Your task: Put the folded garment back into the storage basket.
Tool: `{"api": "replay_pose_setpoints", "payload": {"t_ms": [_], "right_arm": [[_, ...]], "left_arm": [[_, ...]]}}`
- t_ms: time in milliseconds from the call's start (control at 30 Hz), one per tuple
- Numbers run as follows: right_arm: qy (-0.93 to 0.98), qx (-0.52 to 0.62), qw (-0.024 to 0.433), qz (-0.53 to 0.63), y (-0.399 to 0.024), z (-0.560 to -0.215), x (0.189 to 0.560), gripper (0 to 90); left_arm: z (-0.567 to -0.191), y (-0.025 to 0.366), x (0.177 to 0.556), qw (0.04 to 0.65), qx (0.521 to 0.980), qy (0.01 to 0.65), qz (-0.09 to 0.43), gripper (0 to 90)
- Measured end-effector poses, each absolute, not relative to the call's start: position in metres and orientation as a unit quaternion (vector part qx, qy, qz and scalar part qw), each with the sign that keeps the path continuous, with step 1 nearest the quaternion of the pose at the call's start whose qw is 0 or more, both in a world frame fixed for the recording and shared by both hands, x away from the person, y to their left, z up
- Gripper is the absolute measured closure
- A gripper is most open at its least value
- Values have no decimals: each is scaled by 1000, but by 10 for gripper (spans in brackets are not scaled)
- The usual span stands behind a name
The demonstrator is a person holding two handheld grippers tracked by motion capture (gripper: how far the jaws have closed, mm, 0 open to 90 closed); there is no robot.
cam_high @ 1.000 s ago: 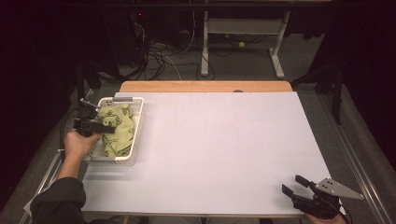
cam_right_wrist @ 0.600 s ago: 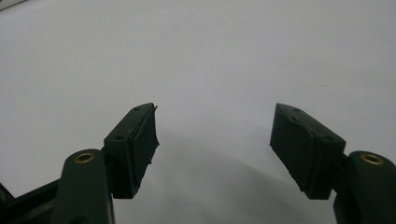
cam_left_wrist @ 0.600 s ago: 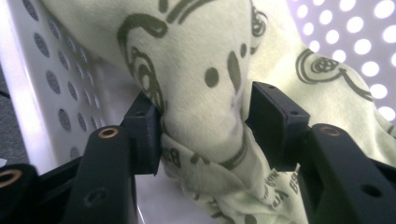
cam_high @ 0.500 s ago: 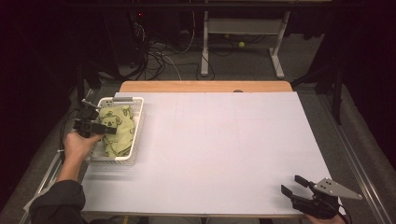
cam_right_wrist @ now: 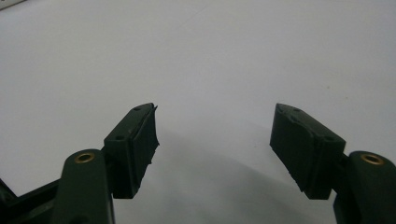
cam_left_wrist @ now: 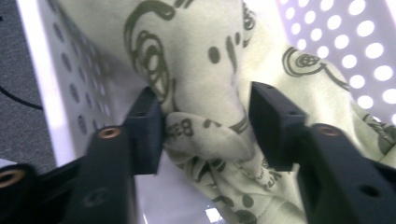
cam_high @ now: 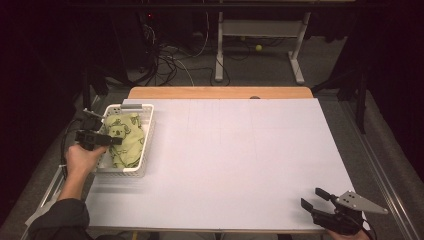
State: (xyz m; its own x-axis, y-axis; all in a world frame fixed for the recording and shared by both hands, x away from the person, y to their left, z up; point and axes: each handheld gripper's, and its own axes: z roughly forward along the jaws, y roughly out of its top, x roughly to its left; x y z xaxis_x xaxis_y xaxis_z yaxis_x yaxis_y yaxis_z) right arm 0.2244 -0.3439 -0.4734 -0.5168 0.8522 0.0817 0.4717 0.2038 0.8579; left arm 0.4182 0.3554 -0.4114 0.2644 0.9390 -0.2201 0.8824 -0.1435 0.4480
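A pale green cloth [cam_high: 127, 142] printed with koalas lies bunched in a white perforated basket [cam_high: 145, 107] at the table's left edge. My left gripper [cam_high: 116, 141] reaches into the basket from the left. In the left gripper view its jaws [cam_left_wrist: 205, 93] straddle a fold of the cloth [cam_left_wrist: 201, 46]; they have just been closing and the left pad [cam_left_wrist: 147, 126] touches the fold, while the right pad stands just clear of it. My right gripper [cam_high: 312, 197] rests open at the table's near right corner, with nothing between its jaws [cam_right_wrist: 215, 109].
The white table top [cam_high: 235, 150] stretches between basket and right gripper. The basket's wall [cam_left_wrist: 60, 93] stands close to the left jaw. A wooden strip [cam_high: 220, 93] runs along the far edge, with cables and desk legs on the floor beyond.
The left gripper has shifted slightly inside the basket and the cloth under it lies a little differently. The right gripper has kept still.
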Motion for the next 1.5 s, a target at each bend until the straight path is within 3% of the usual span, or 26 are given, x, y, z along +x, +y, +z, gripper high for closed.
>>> {"api": "replay_pose_setpoints", "payload": {"t_ms": [133, 400, 700, 1500], "right_arm": [[747, 443, 212, 448, -343, -473, 225, 322], [747, 443, 211, 447, -343, -474, 225, 321], [748, 442, 210, 449, -343, -474, 225, 321], [753, 431, 204, 453, -339, -473, 232, 322]], "left_arm": [[-413, 356, 420, 250, 756, 603, 44, 635], [-422, 343, 434, 228, 760, 607, 48, 651], [-420, 347, 431, 224, 752, 616, 64, 472], [-398, 336, 406, 246, 759, 594, 100, 357]]}}
